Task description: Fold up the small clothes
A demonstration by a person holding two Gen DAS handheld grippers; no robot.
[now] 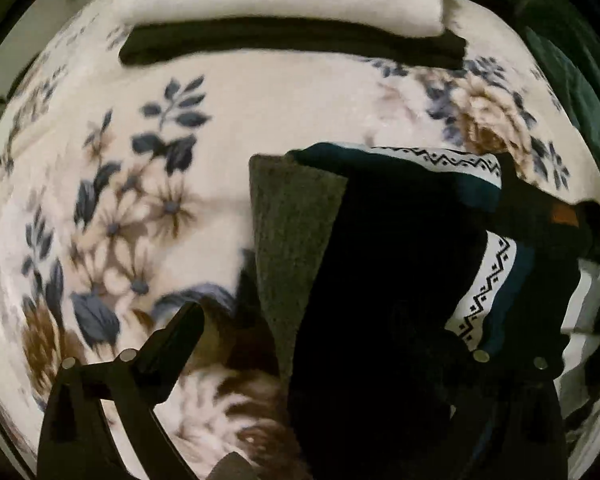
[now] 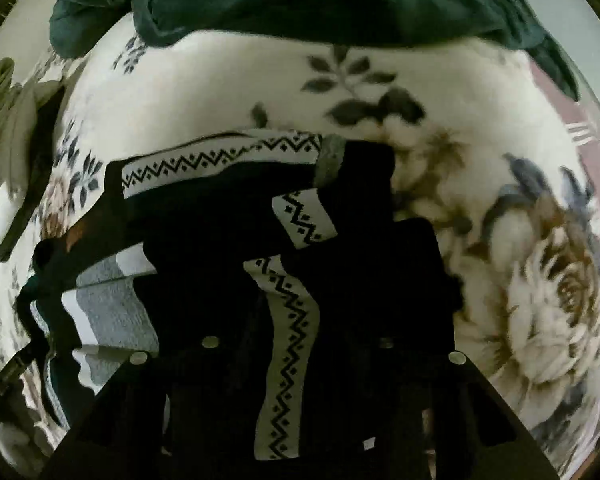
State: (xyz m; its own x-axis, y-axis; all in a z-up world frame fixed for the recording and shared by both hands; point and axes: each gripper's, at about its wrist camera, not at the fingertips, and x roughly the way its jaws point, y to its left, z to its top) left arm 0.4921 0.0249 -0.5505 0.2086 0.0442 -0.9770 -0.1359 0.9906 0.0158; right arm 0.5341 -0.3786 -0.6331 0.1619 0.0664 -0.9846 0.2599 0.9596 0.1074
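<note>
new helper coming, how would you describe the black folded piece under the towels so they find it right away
On the floral blanket, look to the far edge in the left wrist view, where a stack of folded white towels sits. The black folded garment lies flat at the bottom of that stack, the only dark, plain, neatly folded layer there.

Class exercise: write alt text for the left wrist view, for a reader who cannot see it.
A dark garment with white zigzag bands and a grey lining hangs in front of the left gripper, whose left finger shows while the cloth hides the right one. Beneath lies a floral blanket, with folded white and black clothes stacked at its far edge.
</note>
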